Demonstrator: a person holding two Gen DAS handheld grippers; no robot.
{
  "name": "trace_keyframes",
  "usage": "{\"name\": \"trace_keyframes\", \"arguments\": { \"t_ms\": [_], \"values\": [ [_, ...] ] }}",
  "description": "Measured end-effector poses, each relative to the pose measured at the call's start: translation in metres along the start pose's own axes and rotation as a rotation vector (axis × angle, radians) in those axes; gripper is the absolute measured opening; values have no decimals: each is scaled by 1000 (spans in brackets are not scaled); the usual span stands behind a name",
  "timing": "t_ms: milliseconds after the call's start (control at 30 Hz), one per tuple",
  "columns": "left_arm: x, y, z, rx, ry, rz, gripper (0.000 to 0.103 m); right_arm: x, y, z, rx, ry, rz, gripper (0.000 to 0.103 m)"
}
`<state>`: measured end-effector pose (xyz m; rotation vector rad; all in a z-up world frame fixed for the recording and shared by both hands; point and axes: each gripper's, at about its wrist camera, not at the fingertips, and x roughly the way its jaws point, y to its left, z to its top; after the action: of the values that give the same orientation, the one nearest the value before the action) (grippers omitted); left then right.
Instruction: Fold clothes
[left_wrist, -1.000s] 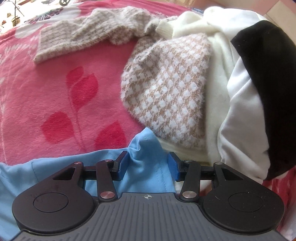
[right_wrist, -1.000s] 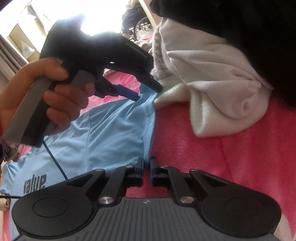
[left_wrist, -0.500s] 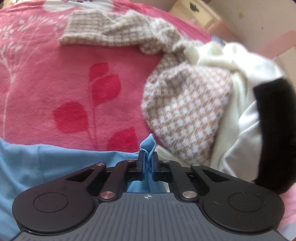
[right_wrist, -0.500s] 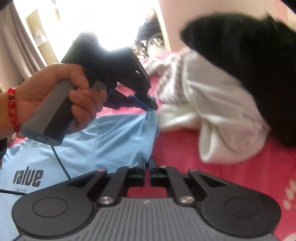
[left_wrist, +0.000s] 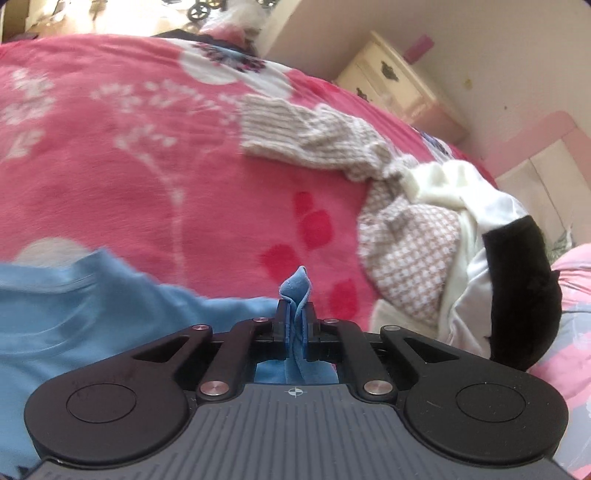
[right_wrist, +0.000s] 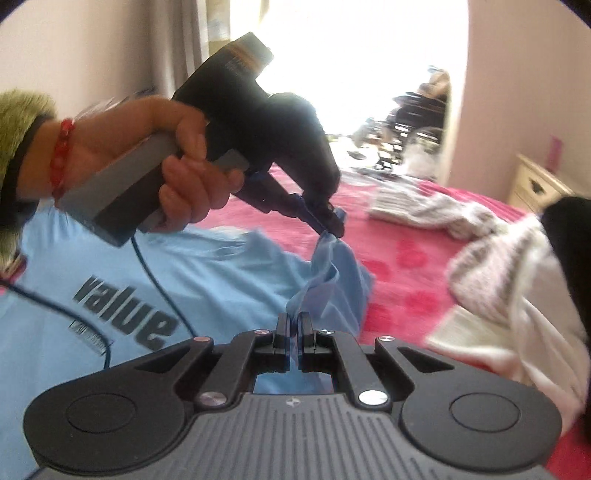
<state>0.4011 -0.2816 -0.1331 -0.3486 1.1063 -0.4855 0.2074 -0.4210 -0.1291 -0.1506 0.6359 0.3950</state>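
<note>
A light blue T-shirt (right_wrist: 207, 273) with dark "value" lettering lies on the pink blanket (left_wrist: 155, 177). My left gripper (left_wrist: 294, 314) is shut on a bunched edge of that T-shirt (left_wrist: 74, 314), with a fold sticking up between the pads. In the right wrist view the left gripper (right_wrist: 328, 225), held by a hand (right_wrist: 155, 162), lifts this edge off the bed. My right gripper (right_wrist: 294, 325) is shut on a nearby part of the same edge. The cloth hangs stretched between both grips.
A pile of clothes lies to the right: a beige checked knit (left_wrist: 410, 254), a cream garment (left_wrist: 469, 273) and a black one (left_wrist: 524, 295). A knit sleeve (left_wrist: 310, 136) stretches across the blanket. A cream nightstand (left_wrist: 391, 81) stands by the wall.
The left gripper closed on the shirt's edge. Both grippers then rose and pulled back from the clothes pile, lifting the blue edge off the blanket; both views tilted up toward the room.
</note>
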Motion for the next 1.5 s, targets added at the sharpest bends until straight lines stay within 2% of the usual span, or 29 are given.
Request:
{"name": "trace_keyframes", "arguments": {
  "t_ms": [133, 267, 300, 367, 400, 467, 533, 600, 700, 833, 967, 1033, 1100, 1200, 1300, 1367, 1433, 1500],
  "values": [
    [-9, 31, -9, -16, -3, 25, 3, 19, 22, 1, -62, 41, 48, 4],
    [-7, 57, -18, 18, 1, 74, 6, 43, 37, -4, -81, 99, 111, 5],
    [-8, 65, -20, 18, -3, 80, 8, 50, 38, -7, -74, 113, 134, 6],
    [-21, 79, -21, 14, -32, 84, 21, 61, 39, -11, -65, 140, 177, 7],
    [-29, 84, -21, 11, -50, 82, 21, 63, 38, -11, -58, 150, 196, 8],
    [-52, 91, -18, 29, -79, 72, 22, 57, 31, -8, -10, 141, 244, 14],
    [-77, 95, -15, 66, -96, 67, 22, 44, 19, -4, 63, 119, 296, 15],
    [-97, 92, -11, 132, -79, 104, 24, 32, 3, -1, 139, 104, 320, 15],
    [-108, 89, -12, 189, -7, 129, 26, 24, -11, 4, 168, 102, 284, 15],
    [-94, 89, -29, 246, 50, 135, 26, 49, -15, 7, 155, 140, 218, 18],
    [-55, 88, -41, 253, 12, 130, 26, 76, -8, 16, 199, 175, 193, 18],
    [-42, 86, -42, 268, -9, 154, 26, 84, 1, 20, 193, 187, 172, 25],
    [-30, 85, -43, 282, -29, 178, 26, 90, 10, 21, 170, 194, 143, 27],
    [-26, 84, -42, 291, -39, 173, 26, 96, 21, 19, 132, 203, 105, 27],
    [-23, 80, -45, 334, -43, 186, 26, 100, 23, 16, 134, 213, 105, 27],
    [-21, 79, -47, 357, -44, 196, 26, 100, 24, 15, 129, 207, 102, 23],
    [-19, 79, -49, 364, -42, 202, 26, 100, 25, 14, 116, 197, 93, 6],
    [-17, 81, -51, 362, -40, 205, 26, 100, 25, 14, 117, 190, 92, 2]
  ]
}}
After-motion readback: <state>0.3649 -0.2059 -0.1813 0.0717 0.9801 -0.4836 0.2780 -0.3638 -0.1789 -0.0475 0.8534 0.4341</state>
